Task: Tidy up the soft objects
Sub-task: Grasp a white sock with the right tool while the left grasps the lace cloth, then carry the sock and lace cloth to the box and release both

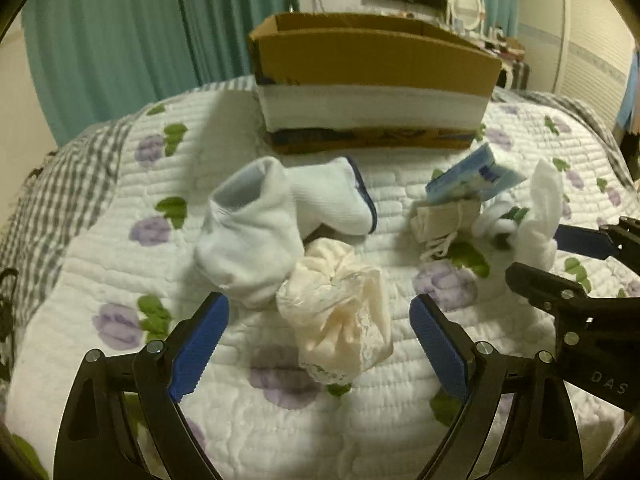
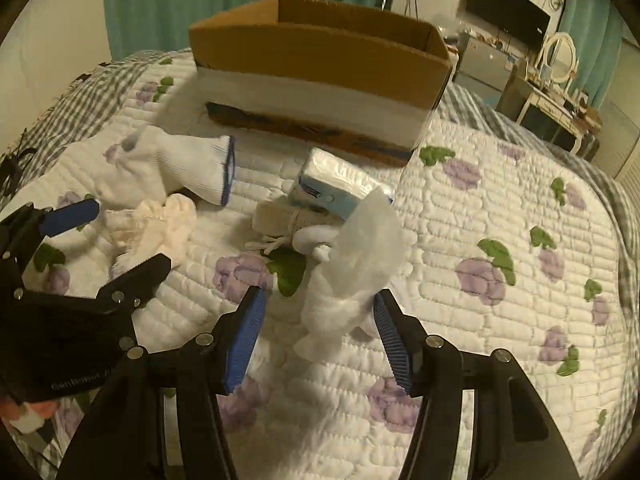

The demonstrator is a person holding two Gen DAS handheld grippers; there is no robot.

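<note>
Left wrist view: the left gripper [image 1: 320,344] is spread wide, its blue pads standing on either side of a cream lace bundle [image 1: 340,320] that lies on the quilt [image 1: 120,208]; neither pad touches the bundle. A white sock [image 1: 252,232] lies just beyond and to the left of the bundle, touching it, and a second sock [image 1: 340,196] with a dark blue cuff edge sits behind the first. A cardboard box [image 1: 372,76], open at the top, stands at the far side of the quilt. To the right, a blue tissue pack [image 1: 476,180] leans over a beige pouch [image 1: 444,216] with a white cord. A white cloth [image 1: 538,216] stands upright at the right edge, with the right gripper [image 1: 560,256] reaching in beside it, one blue pad behind the cloth and one black finger in front. Right wrist view: the right gripper [image 2: 320,340] is open wide, with the cloth [image 2: 352,276] rising between its pads; the right pad is at the cloth's edge, and contact cannot be confirmed. The tissue pack [image 2: 336,184] and pouch [image 2: 280,216] lie just beyond the cloth. The box [image 2: 320,68] stands further back. At the left, the left gripper [image 2: 116,240] is open around the bundle [image 2: 156,228], near the cuffed sock [image 2: 188,168].
</note>
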